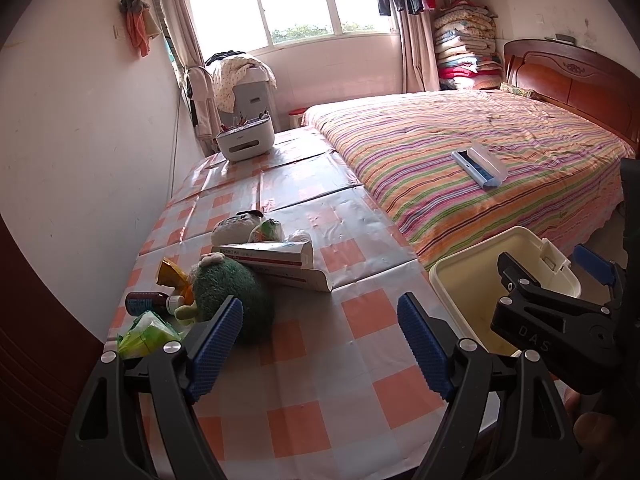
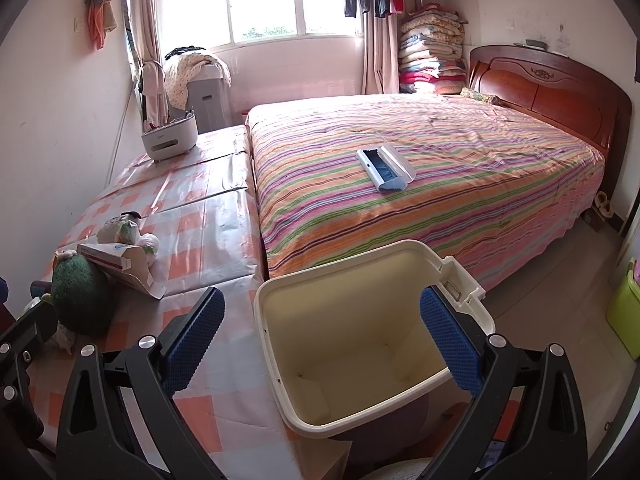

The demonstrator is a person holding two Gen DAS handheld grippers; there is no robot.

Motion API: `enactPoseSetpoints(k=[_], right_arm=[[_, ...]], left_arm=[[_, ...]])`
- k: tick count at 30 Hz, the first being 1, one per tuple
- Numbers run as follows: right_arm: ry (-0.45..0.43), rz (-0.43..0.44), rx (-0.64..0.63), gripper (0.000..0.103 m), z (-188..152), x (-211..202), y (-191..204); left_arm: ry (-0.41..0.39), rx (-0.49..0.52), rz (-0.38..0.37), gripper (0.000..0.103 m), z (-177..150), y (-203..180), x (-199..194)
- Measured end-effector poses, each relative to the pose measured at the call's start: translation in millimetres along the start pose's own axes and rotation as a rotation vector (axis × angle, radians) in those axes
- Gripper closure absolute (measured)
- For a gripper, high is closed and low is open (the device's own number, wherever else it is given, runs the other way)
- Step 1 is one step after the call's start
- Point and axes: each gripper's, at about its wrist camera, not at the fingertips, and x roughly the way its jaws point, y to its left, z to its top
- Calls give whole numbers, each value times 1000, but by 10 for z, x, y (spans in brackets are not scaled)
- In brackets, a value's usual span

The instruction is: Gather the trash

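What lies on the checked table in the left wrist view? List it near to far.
Green packet → brown bottle → green plush → long carton → grey plush → white organizer at the far end.

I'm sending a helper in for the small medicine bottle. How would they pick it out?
Start at the checked table beside the striped bed. At its near left corner sits a clutter pile around a green plush toy. The bottle lies on its side left of the toy: dark brown, white cap, the pile's only bottle.
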Motion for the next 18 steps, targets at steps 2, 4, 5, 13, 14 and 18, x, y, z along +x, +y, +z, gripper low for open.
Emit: enactPoseSetpoints(k=[2, 4, 5, 13, 14, 18], right_arm=[[0, 0, -1, 6, -1, 0, 4], [1, 1, -1, 6, -4, -2, 1], [1, 1, -2, 6, -6, 0, 12], [2, -2, -8, 6, -12, 1, 41], [3, 1, -9, 6, -15, 1, 54], [5, 4, -10, 6, -17, 12, 73]], left_arm=[[-1, -2, 2, 25, -2, -1, -2], [-1, -3, 1, 25, -5, 1, -3], [-1, -5, 1, 25, -9, 5, -3], [2, -8, 0, 25, -26, 20, -5], [2, -10, 0, 25, -31, 22, -7], [2, -14, 1, 25, -37, 37, -11]])
